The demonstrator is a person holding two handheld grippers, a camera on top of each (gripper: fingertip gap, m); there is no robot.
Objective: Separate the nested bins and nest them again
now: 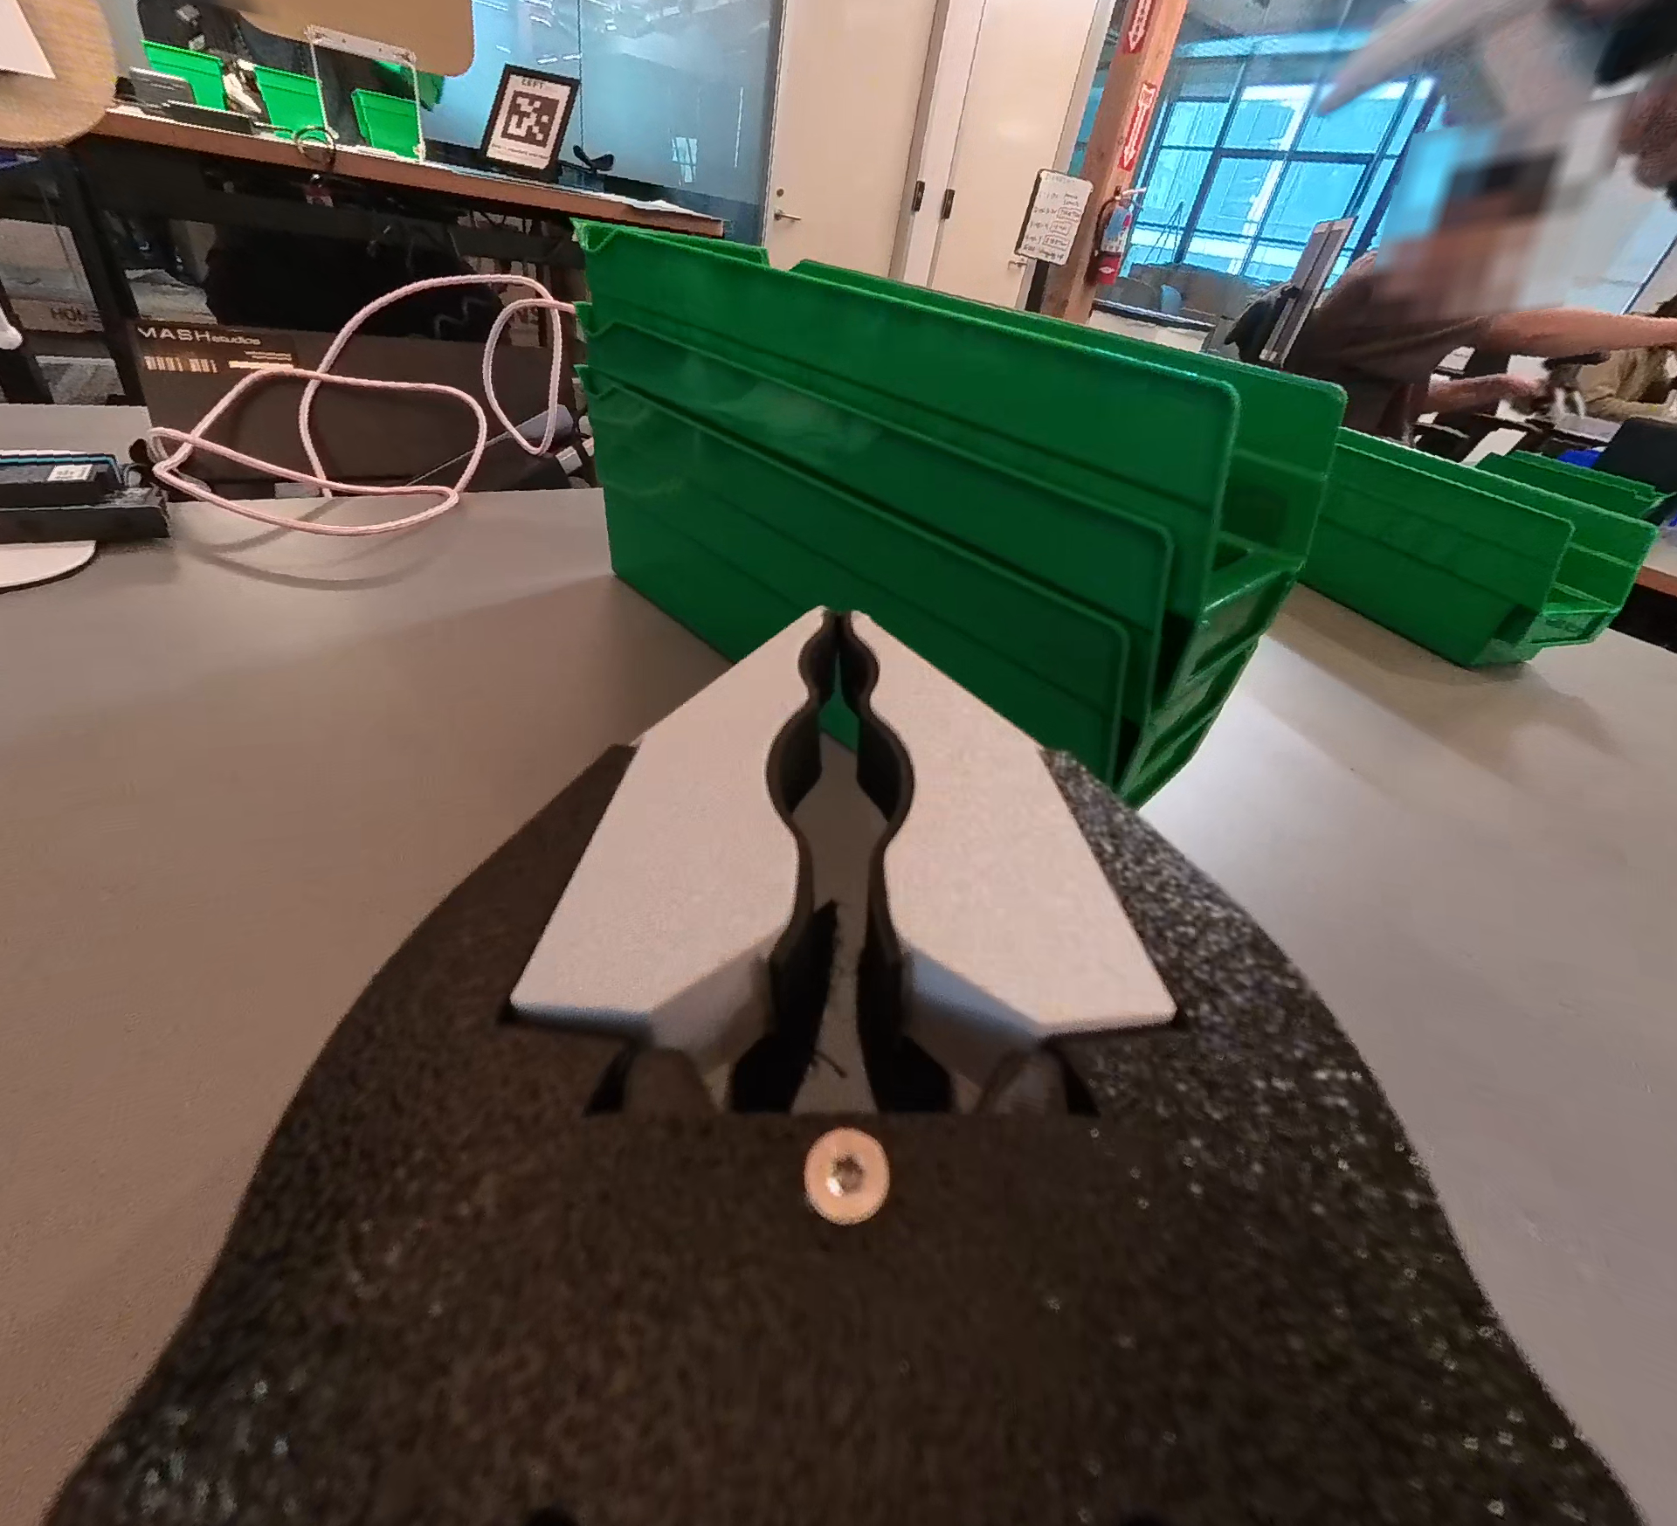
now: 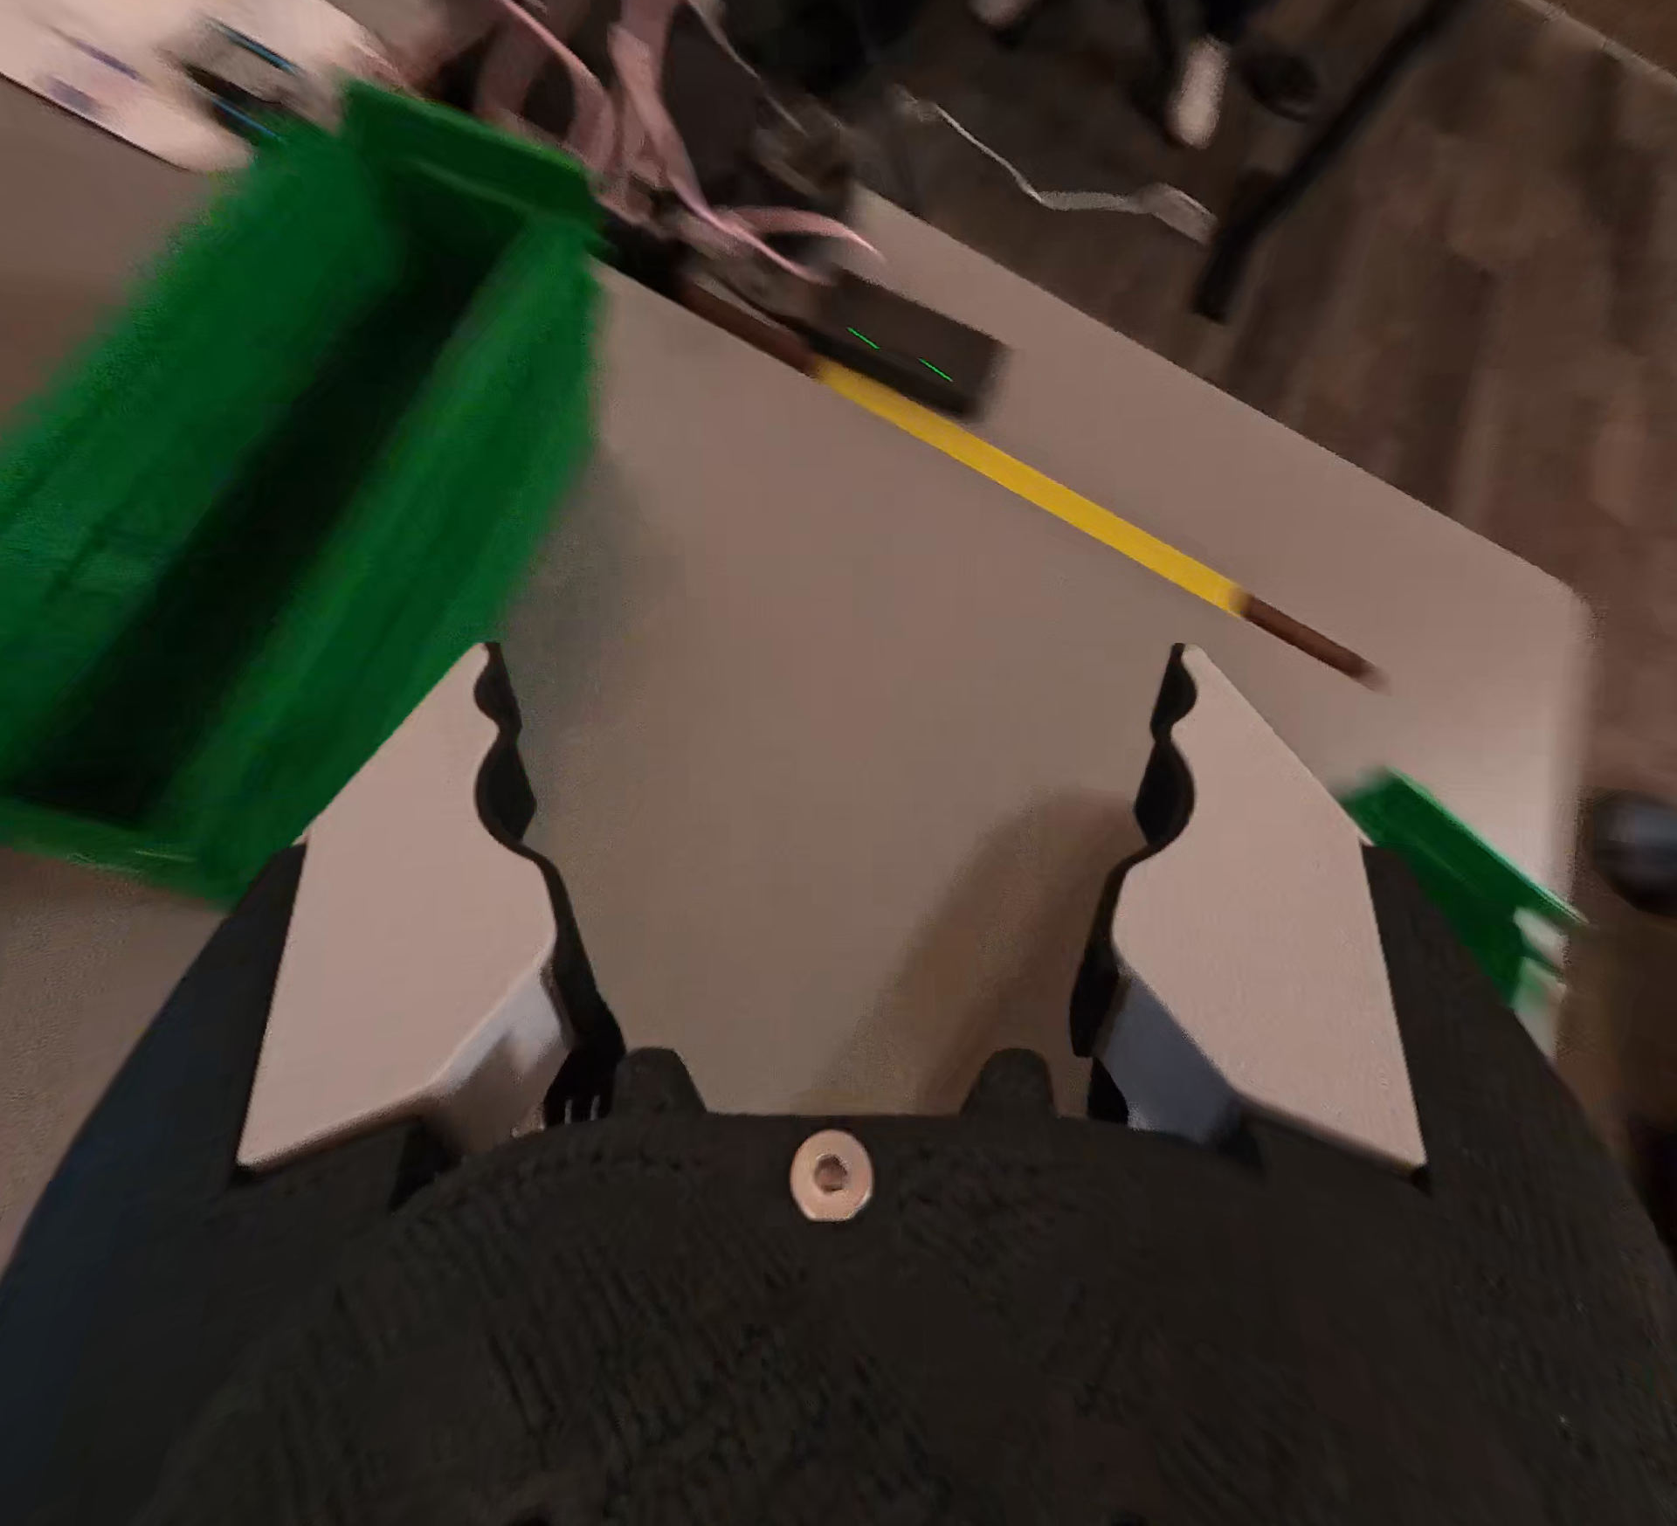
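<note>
A stack of several nested green bins point(image 1: 907, 466) stands on the grey table point(image 1: 272, 711), seen from its long side in the left wrist view. My left gripper point(image 1: 837, 620) is shut and empty, low over the table, its tips just short of the stack's lower wall. In the blurred right wrist view the same green stack point(image 2: 272, 484) shows from above at the left, its inside open. My right gripper point(image 2: 835, 657) is open and empty, above bare table to the right of the stack.
More green bins point(image 1: 1470, 566) lie farther right on the table; a green piece point(image 2: 1461, 874) shows at the right edge. A pink cable point(image 1: 363, 430) loops at the back left beside a dark device point(image 1: 73, 484). A yellow strip point(image 2: 1025, 484) marks the table's far edge. A person point(image 1: 1416, 321) is at the right.
</note>
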